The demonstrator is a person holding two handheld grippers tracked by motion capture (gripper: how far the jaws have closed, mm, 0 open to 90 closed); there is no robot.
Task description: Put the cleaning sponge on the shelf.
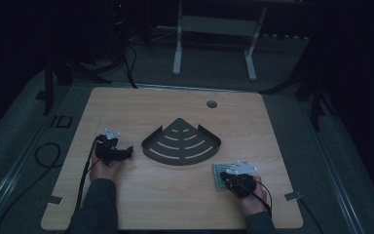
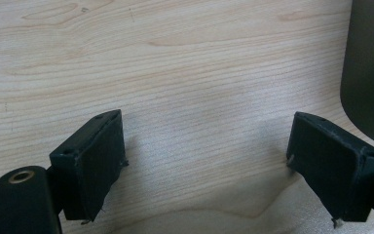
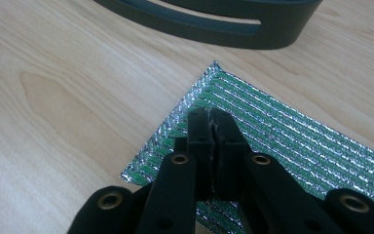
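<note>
On the wooden surface [image 1: 175,195], left to right, I log the following.

Left gripper [image 1: 113,150]: jaws spread wide apart, nothing between them but bare wood in the left gripper view. My left hand [image 1: 103,166] holds it low at the surface's left side, the forearm coming in from the bottom edge and the jaws pointing right toward the tray. A dark curved wall of that tray [image 2: 370,73] shows at the right edge of the left gripper view, just beyond the right-hand jaw and apart from it.

Dark fan-shaped tray [image 1: 181,141]: slotted, lying flat at the centre of the surface, between the two grippers, touched by neither.

Green and silver ribbed pad [image 3: 282,131]: flat on the surface near the tray's right corner, apart from its wall.

Right gripper [image 3: 211,127]: jaws pressed together, tips down over the pad's near part; I cannot tell whether they pinch any of it. My right hand [image 1: 251,201] holds this gripper low at the front right, grey plate uppermost.
</note>
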